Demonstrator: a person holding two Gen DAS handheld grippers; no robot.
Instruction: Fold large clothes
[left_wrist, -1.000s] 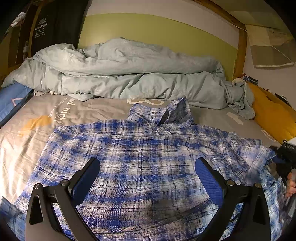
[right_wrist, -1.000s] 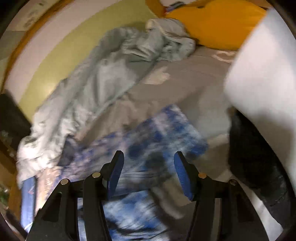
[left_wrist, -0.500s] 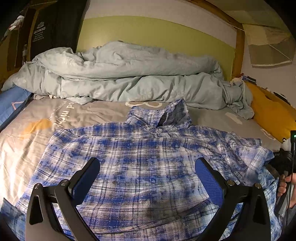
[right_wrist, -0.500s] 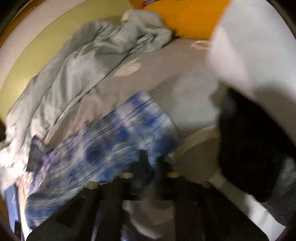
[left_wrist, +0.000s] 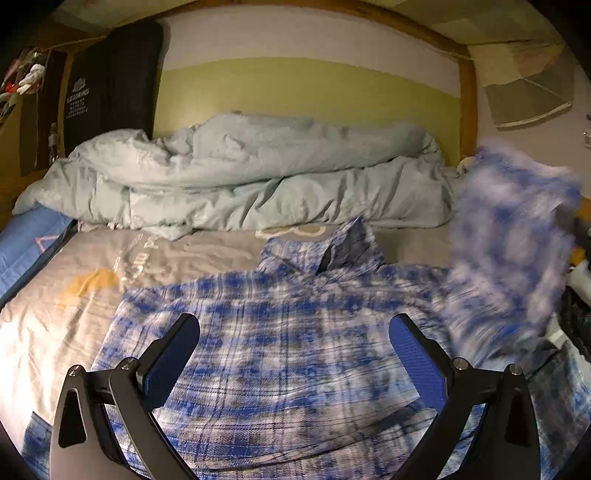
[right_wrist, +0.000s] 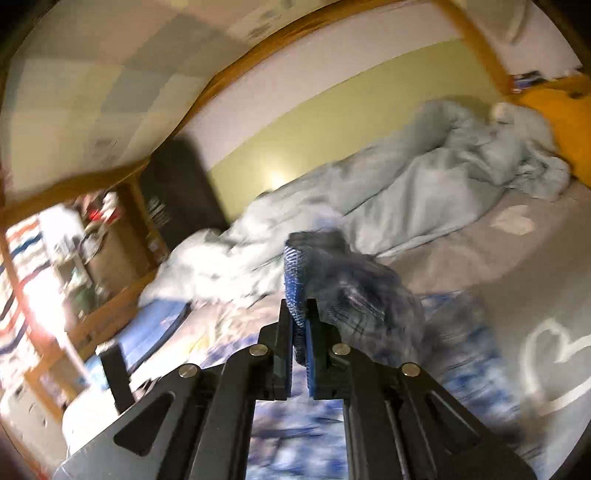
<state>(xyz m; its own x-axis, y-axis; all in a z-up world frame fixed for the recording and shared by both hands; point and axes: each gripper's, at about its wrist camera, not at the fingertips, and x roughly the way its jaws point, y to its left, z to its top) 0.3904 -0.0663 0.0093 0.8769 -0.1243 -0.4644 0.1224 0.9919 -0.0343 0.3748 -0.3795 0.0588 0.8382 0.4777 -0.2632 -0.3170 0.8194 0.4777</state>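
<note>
While the blue plaid shirt (left_wrist: 280, 354) lies spread front-down on the bed (left_wrist: 74, 295), collar toward the rumpled pale duvet (left_wrist: 258, 181), the right gripper (right_wrist: 300, 328) is clamped on its sleeve (right_wrist: 295, 273), raised in the air. The left gripper (left_wrist: 291, 347) hovers above the shirt's back, jaws wide apart and empty. Laying the sleeve straight across the back, without dragging the body, would likely give a tidy fold.

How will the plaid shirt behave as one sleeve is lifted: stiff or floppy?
Likely floppy: the sleeve droops from the right gripper, while the rest of the plaid shirt lies rumpled on the bed. Probably light, since a thin pinch holds it.
</note>
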